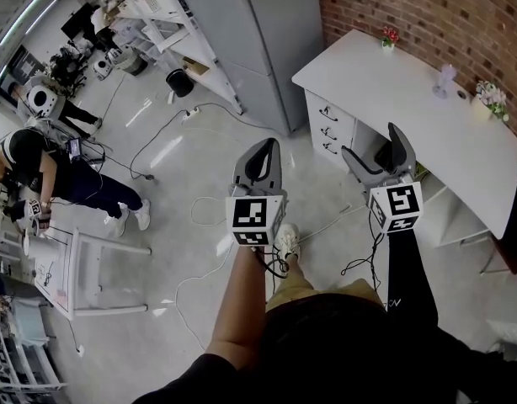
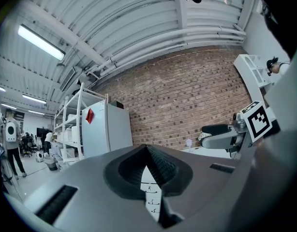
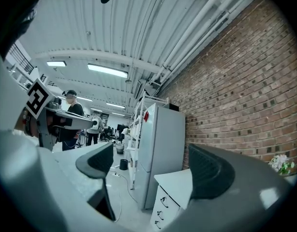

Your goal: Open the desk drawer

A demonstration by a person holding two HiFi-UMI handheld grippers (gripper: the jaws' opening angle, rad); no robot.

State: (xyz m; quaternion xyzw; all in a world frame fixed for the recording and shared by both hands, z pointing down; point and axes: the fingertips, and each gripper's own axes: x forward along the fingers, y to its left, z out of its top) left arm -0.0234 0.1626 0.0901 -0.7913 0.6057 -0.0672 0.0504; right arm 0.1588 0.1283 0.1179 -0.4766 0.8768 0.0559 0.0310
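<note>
Both tools are held up in the air over the floor (image 1: 199, 167), touching nothing. The left gripper (image 1: 260, 162) has its jaws pressed together, and its own view confirms the ribbed pads (image 2: 158, 170) meet with nothing between them. The right gripper (image 1: 375, 154) has its jaws spread wide and empty, which its own view (image 3: 153, 170) also shows. Below them the pale glossy floor is strewn with cables (image 1: 170, 137). Ahead of the right gripper, and off to the right of the left one, stands the white desk (image 1: 393, 91); its three drawers (image 1: 328, 129) sit at the near end, all shut and well clear of both tools. The right gripper view frames those drawers (image 3: 168, 204) between its jaws. Beyond them a grey fridge (image 1: 258, 32) stands against the brick wall (image 1: 427, 7). Only the head view shows flowers (image 1: 494, 98) on the desktop's far edge and a person (image 1: 39, 171) far left. Only the gripper views show the ribbed ceiling (image 3: 139, 28) and strip lights (image 2: 39, 41).
</note>
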